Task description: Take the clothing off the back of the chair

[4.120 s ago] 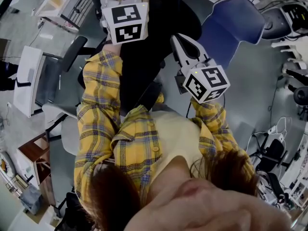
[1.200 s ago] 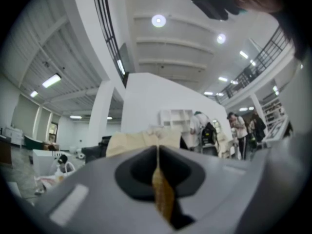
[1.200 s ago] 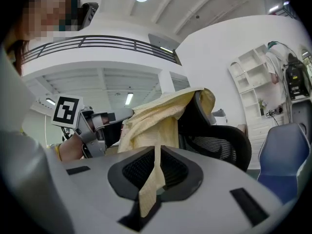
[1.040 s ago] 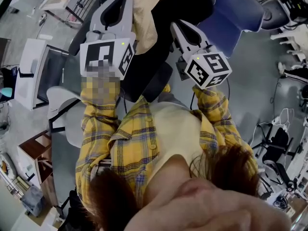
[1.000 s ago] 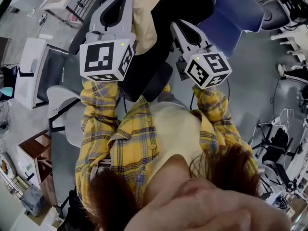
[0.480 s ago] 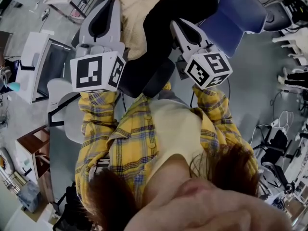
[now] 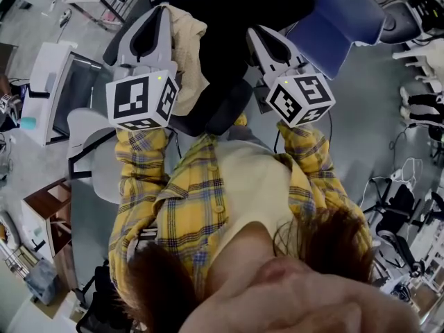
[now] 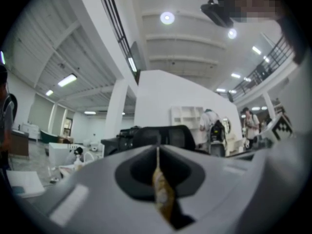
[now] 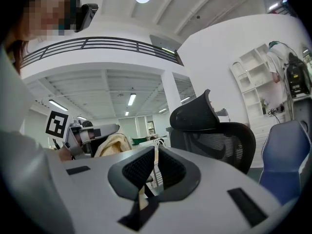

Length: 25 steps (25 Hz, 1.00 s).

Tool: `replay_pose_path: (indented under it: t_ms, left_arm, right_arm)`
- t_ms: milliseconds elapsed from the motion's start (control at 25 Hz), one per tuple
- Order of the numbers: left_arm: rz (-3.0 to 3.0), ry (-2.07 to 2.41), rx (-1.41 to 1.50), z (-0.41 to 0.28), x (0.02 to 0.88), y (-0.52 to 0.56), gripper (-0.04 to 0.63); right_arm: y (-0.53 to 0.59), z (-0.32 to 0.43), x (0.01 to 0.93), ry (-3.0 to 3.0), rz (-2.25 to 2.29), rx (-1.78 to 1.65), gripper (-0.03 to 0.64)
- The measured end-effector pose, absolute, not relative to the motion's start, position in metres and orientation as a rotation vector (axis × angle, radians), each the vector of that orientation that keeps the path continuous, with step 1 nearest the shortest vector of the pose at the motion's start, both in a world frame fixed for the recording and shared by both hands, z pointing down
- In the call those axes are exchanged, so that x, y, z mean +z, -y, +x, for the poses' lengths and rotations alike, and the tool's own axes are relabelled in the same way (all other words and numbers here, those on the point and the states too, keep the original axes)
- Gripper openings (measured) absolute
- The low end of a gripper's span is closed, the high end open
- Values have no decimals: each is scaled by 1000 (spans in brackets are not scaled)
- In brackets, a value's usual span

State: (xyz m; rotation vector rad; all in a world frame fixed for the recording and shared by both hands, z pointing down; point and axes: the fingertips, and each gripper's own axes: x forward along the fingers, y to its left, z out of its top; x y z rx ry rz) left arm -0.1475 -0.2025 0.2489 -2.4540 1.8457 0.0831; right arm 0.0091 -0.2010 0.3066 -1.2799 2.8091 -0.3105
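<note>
In the head view, the left gripper (image 7: 165, 11) sits in the upper left of the frame. The cream garment (image 7: 184, 50) hangs along its right side, with its long axis running from top to bottom of the frame. The garment lies between that gripper and the black chair (image 7: 232, 19) at upper centre, touching the chair's dark edge. The right gripper (image 7: 258, 39) is right of the chair, apart from the cloth.

In the left gripper view, the jaws are pressed together on a fold of tan cloth (image 8: 162, 196) at lower centre.

In the right gripper view, the jaws (image 9: 156, 151) are together with nothing clearly held. The garment (image 9: 115, 144) bunches at centre left, and the chair (image 9: 214, 135) stands to the right.

The left hand has the cloth, so clearing the chair likely means drawing it toward the frame's lower left.
</note>
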Motion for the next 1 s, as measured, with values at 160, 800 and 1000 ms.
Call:
replay_pose_path:
  t_ms: [160, 800, 1000]
  left_arm:
    - [-2457, -1893, 81, -157, 260, 193, 18]
    - [-2545, -1926, -21, -152, 296, 184, 18]
    - [-2579, -1915, -36, -145, 303, 179, 18]
  right_arm:
    - [199, 13, 309, -2800, -1290, -323, 17]
    - [197, 16, 316, -2791, -1337, -346, 15]
    - [195, 23, 317, -2783, -1359, -355, 15]
